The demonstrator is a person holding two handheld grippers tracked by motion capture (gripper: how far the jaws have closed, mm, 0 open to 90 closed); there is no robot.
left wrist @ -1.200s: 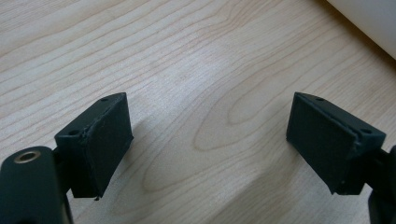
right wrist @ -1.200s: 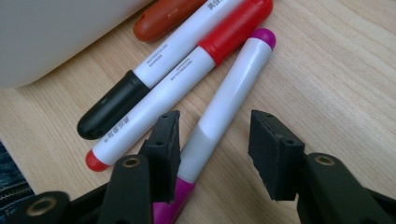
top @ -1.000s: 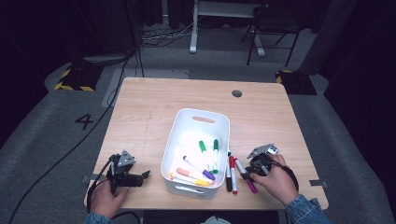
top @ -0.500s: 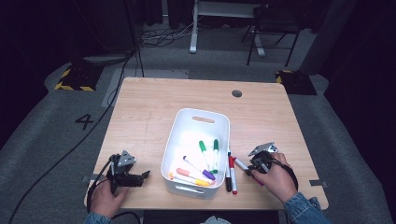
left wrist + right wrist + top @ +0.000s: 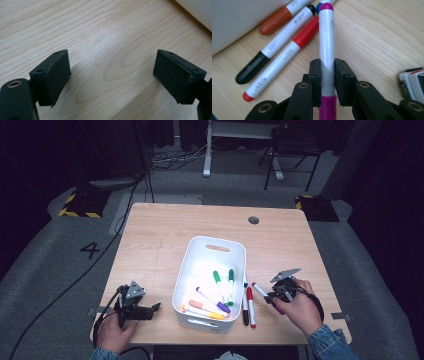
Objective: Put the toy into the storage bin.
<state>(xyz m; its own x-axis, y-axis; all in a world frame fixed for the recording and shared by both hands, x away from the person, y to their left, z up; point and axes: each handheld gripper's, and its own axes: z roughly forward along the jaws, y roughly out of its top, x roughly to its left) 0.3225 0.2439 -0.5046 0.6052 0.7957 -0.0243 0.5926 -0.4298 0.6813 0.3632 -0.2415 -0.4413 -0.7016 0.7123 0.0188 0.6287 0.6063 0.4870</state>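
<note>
Currently the right gripper (image 5: 327,72) has its jaws clamped on a purple-capped marker (image 5: 326,37), gripping the white barrel near its purple end, just above the worktop (image 5: 382,37) beside the white bin (image 5: 210,285). Two more markers lie on the wood next to the bin: a black marker (image 5: 274,45) and a red marker (image 5: 284,55), roughly parallel and close together. Over at the near left corner, the left gripper (image 5: 111,75) sits low over bare wood with its jaws wide apart and nothing between them.
</note>
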